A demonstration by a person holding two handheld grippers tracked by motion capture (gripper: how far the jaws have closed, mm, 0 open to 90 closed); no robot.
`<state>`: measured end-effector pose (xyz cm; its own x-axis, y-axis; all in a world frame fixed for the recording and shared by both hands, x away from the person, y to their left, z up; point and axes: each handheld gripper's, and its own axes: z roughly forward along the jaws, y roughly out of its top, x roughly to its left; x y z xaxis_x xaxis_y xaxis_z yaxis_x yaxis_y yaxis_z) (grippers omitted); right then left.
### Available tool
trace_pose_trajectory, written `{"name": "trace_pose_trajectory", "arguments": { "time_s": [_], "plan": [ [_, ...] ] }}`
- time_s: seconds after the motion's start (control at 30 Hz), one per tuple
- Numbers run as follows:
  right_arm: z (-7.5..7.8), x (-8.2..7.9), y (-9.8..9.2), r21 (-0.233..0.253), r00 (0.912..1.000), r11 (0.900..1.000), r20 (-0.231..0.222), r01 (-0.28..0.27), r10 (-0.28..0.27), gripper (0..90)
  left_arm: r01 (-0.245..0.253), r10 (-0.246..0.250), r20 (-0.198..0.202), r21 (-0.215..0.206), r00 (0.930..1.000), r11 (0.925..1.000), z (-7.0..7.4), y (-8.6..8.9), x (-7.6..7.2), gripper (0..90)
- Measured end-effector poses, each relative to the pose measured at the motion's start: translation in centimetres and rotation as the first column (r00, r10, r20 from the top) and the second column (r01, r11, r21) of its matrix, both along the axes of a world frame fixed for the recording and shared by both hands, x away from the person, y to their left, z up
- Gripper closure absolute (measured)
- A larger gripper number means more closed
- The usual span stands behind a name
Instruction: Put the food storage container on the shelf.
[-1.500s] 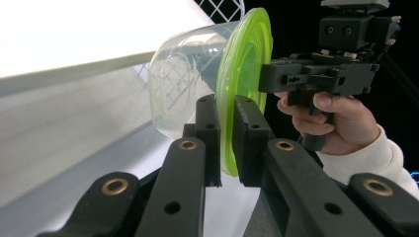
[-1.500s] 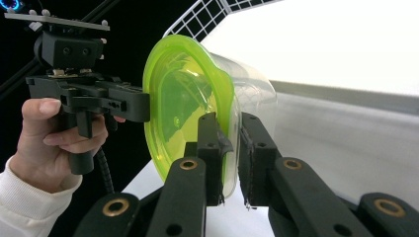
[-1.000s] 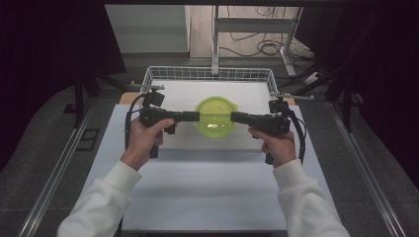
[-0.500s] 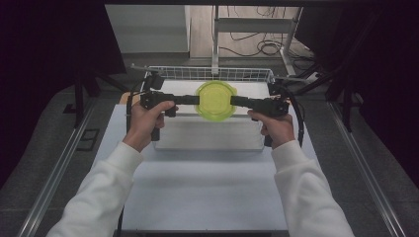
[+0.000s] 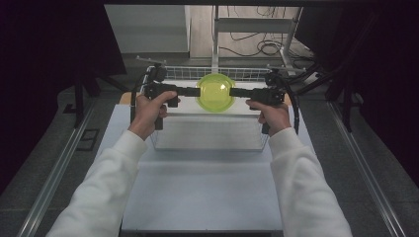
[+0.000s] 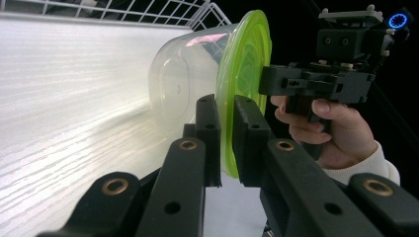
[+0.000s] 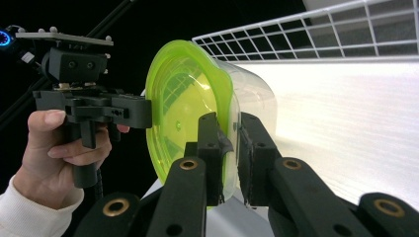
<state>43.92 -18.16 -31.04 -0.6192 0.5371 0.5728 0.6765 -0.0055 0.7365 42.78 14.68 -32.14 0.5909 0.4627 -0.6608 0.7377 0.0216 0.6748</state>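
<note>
In the high view, the left claw (image 5: 196,92) points toward the right claw (image 5: 232,92), and the two face each other across a round container (image 5: 215,92) held between them, above the far end of the tabletop (image 5: 197,192). The left claw is pinching the left edge of the container: in the left gripper view its two black jaws stand close together with the rim of the yellow-green lid (image 6: 243,89) clamped between them, one jaw on the clear-body side and one on the outer face of the lid. The clear container body (image 6: 185,96) extends from that claw's jaws toward the white surface and the wire basket (image 6: 148,11) beyond it. The container is held on its side, lid face upright, and is clear of the tabletop. The right claw is pinching the opposite edge of the same container: in the right gripper view its jaws are pressed onto the lid rim (image 7: 225,106), with the lid's face to the left of the jaws and the clear body to their right. Each gripper view also shows the other hand farther off, gripping its black handle just beyond the lid. In the high view, a clear rectangular box (image 5: 210,131) sits on the tabletop nearer to the person than both claws, below the level of the container, and the wire basket lies just behind the claws.
</note>
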Motion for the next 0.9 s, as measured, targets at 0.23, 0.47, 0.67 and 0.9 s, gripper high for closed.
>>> {"name": "trace_pose_trajectory", "arguments": {
  "time_s": [0.23,0.47,0.67,0.9],
  "plan": [
    [-0.7,1.6,0.0,0.021,0.9961,1.0,-0.088,0.007,-0.005,80.1,-0.019,0.014,-0.091,-0.05,0.9957,0.9986,-0.9,0.2,1.6,82.8],
    [-0.2,3.0,0.6,0.014,0.9869,0.999,-0.156,0.042,-0.04,79.8,-0.036,0.016,-0.181,-0.104,0.9833,0.994,-1.3,0.8,3.3,82.5],
    [-0.5,4.3,0.4,0.041,0.9711,0.997,-0.234,0.06,-0.048,78.2,-0.073,0.038,-0.221,-0.15,0.9745,0.986,-1.6,0.7,4.2,81.4],
    [-0.9,4.9,0.4,0.04,0.9539,0.996,-0.293,0.081,-0.066,75.2,-0.108,0.07,-0.241,-0.149,0.9681,0.9828,-1.6,0.4,4.7,79.0]
  ]
}}
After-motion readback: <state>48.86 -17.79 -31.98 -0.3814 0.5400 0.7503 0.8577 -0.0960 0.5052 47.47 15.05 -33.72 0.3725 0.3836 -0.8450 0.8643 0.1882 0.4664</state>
